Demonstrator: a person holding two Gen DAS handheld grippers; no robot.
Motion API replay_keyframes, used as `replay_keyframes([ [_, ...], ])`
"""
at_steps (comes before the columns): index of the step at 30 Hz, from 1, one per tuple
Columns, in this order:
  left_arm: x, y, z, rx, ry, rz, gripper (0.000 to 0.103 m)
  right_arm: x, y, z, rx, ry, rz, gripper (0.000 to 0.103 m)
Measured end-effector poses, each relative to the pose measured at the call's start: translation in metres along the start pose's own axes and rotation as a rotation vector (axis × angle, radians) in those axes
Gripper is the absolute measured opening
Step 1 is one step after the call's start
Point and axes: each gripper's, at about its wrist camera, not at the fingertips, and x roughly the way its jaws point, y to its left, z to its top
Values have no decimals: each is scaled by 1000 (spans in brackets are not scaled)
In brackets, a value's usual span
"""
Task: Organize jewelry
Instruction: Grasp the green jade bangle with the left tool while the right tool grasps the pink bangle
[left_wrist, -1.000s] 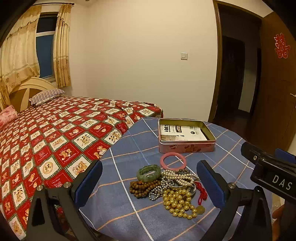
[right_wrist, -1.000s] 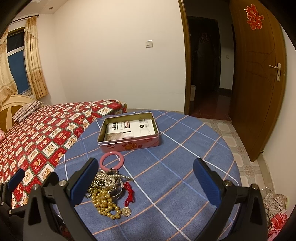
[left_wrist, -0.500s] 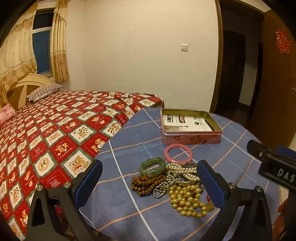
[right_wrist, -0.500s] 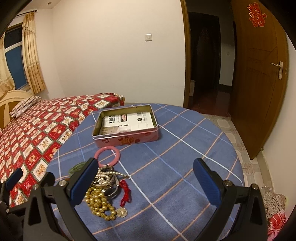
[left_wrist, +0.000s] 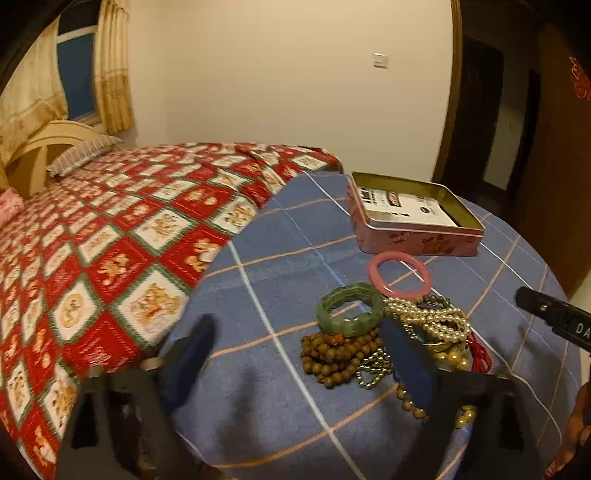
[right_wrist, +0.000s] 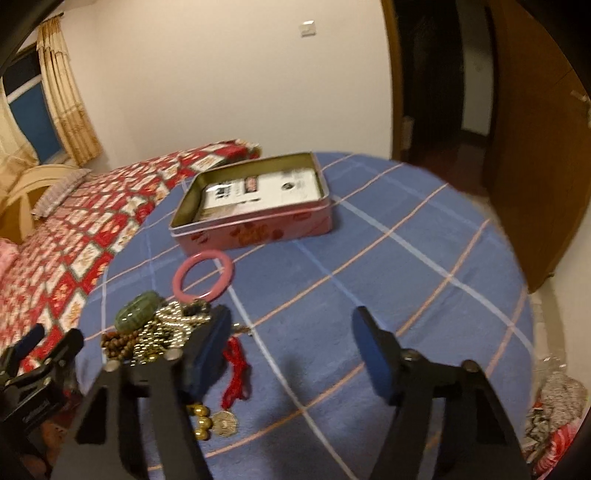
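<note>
A heap of jewelry lies on the blue checked tablecloth (left_wrist: 266, 266): a green jade bracelet (left_wrist: 349, 308), a pink bangle (left_wrist: 399, 273), a pearl strand (left_wrist: 432, 321) and a brown wooden bead bracelet (left_wrist: 332, 358). Behind it stands an open pink tin (left_wrist: 417, 236) with a printed card inside. My left gripper (left_wrist: 297, 332) hovers over the heap's left side, jaws closing; the brown beads lie between them, not pressed. My right gripper (right_wrist: 291, 321) is also closing, over bare cloth. Its left finger (right_wrist: 210, 347) covers part of the heap beside a red tassel (right_wrist: 236, 369) and a coin pendant (right_wrist: 225, 421).
A bed with a red patterned quilt (left_wrist: 110, 240) adjoins the round table on the left. A wooden door (right_wrist: 535, 147) and a dark doorway stand at the right. Bundled cloth (right_wrist: 554, 406) lies on the floor past the table's right edge.
Both grippers have sunk and tipped down toward the table, so the jewelry looks nearer. The fingers of both stand closer together than before.
</note>
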Motion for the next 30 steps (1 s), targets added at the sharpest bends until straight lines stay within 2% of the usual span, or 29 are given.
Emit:
replay_keyframes([
  [2,7,-5,3,19,24,-51,71,6,4,1,-9,15,34,63],
  [6,13,-27,12,108,-3,-85,71,18,10,9,-27,30,57,62],
  [9,30,-37,19,141,24,-117,71,35,15,21,-42,43,80,51],
  [10,38,-39,20,144,47,-119,71,43,18,26,-57,61,84,51],
  [11,45,-40,20,143,66,-120,67,49,21,28,-68,71,88,51],
  [12,51,-40,20,144,86,-122,55,58,25,31,-85,89,98,48],
  [14,64,-40,17,143,138,-131,38,73,33,34,-125,121,103,41],
  [17,74,-36,14,137,159,-123,35,95,43,37,-176,152,81,38],
  [19,77,-30,14,103,158,-148,32,109,48,38,-185,177,88,38],
  [21,79,-24,15,72,153,-179,14,120,51,38,-202,197,77,38],
  [22,80,-23,16,66,152,-189,11,120,55,38,-229,172,60,37],
  [24,82,-22,18,67,152,-185,10,125,62,38,-278,180,52,34],
  [25,83,-22,18,71,153,-182,10,125,66,37,-312,166,38,26],
  [27,84,-21,18,65,152,-182,9,127,69,34,-371,143,6,16],
  [30,82,-15,23,36,131,-202,9,126,60,35,-356,138,38,14],
])
